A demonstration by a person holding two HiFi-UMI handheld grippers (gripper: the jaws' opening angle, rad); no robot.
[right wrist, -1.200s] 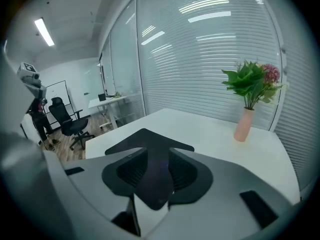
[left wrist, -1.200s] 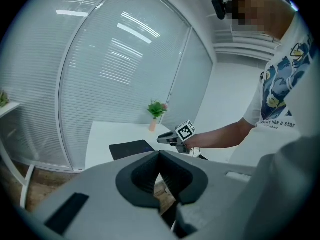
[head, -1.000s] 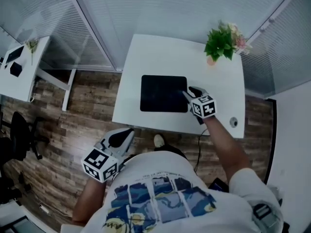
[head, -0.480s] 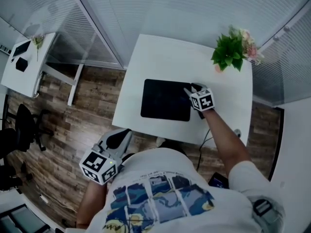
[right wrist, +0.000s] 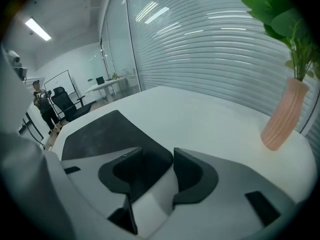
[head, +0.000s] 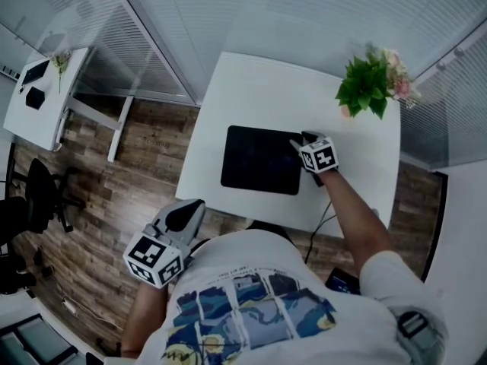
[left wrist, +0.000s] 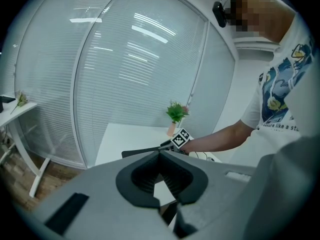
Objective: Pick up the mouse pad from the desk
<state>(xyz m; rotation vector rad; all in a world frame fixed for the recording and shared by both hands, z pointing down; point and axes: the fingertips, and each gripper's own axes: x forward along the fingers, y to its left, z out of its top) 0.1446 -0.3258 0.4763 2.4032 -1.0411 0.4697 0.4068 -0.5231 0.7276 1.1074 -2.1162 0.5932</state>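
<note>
Since a second ago, the right gripper [head: 299,141] has crept along the mouse pad [head: 259,162]'s 3 o'clock edge toward its far corner, while the left gripper [head: 192,211] has barely shifted.

Head view: the pad lies flat on the white desk [head: 259,90], with a potted plant [head: 369,88] at its 1 o'clock.

Left gripper view: the jaws are closed on nothing, away from the desk.

Right gripper view: the jaws stand apart, and the pad's corner reaches into the gap.

The grasp is being lined up. The next move likely needs one jaw worked under the thin edge before the jaws close.

The white desk [head: 259,90] carries a black mouse pad [head: 261,160] and a potted plant [head: 369,86].
</note>
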